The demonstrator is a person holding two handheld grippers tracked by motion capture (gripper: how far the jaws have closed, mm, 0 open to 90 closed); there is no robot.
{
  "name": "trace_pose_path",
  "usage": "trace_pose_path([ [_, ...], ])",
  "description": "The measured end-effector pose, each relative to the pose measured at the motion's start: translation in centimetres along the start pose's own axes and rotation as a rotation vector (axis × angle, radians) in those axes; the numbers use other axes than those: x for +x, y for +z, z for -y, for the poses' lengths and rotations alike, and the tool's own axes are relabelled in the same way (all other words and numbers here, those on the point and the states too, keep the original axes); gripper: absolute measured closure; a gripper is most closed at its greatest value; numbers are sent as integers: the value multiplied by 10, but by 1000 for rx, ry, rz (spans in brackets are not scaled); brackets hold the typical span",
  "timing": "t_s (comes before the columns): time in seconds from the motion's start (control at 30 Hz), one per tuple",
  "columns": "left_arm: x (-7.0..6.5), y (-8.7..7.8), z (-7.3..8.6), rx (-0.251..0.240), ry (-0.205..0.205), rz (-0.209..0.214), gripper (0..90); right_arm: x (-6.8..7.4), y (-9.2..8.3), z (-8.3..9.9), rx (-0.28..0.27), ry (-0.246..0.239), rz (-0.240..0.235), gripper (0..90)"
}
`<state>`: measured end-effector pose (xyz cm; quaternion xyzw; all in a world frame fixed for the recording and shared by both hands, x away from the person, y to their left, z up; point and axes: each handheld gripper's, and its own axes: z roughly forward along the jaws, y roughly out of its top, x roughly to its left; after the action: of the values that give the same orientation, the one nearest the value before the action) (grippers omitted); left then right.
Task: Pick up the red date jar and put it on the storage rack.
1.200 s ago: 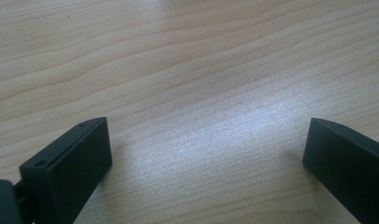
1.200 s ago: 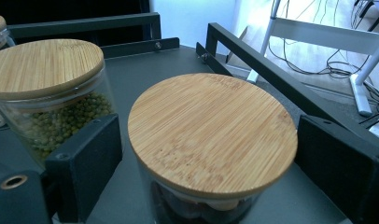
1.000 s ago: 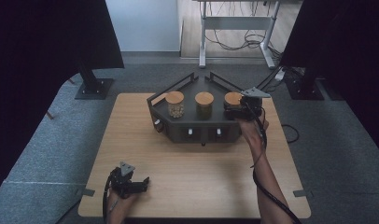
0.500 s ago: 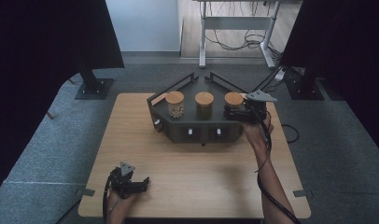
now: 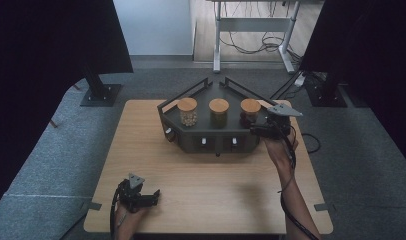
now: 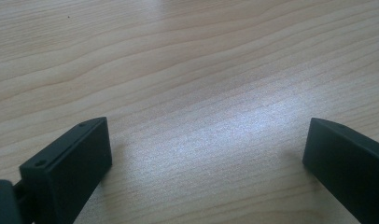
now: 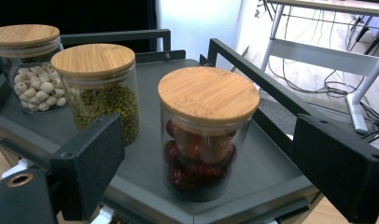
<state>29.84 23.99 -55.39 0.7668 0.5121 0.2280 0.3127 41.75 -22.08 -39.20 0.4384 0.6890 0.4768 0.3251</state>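
Nearest to us, the left gripper (image 5: 150,196) rests low over the pale wooden table (image 5: 211,180) by its near edge, its two black jaws spread wide with only bare wood grain between them.

Farther off, the right gripper (image 5: 257,130) is held at the right end of the dark grey angular metal tray (image 5: 217,144), level with the jars. Its jaws have just been closing a little, yet they stand apart and we see no pad touching glass. Ahead of them stands the clear glass jar of dark red fruit with a round bamboo lid (image 7: 204,135), on the tray's right corner; whether it sits fully between the pads we cannot quite tell.

Beyond it stand the bamboo-lidded jar of green beans (image 7: 101,88), then the bamboo-lidded jar of white round seeds (image 7: 31,65).
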Motion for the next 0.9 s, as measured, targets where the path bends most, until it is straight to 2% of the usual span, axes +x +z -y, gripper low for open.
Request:
trace_pose_path([
  [0.47, 0, 0, 0, 0, 1, 1, 10, 4, -24, 14, -2, 4, -13, 101],
  [0.9, 0, 0, 0, -1, 1, 1, 10, 2, -35, 40, 46, 5, -11, 101],
])
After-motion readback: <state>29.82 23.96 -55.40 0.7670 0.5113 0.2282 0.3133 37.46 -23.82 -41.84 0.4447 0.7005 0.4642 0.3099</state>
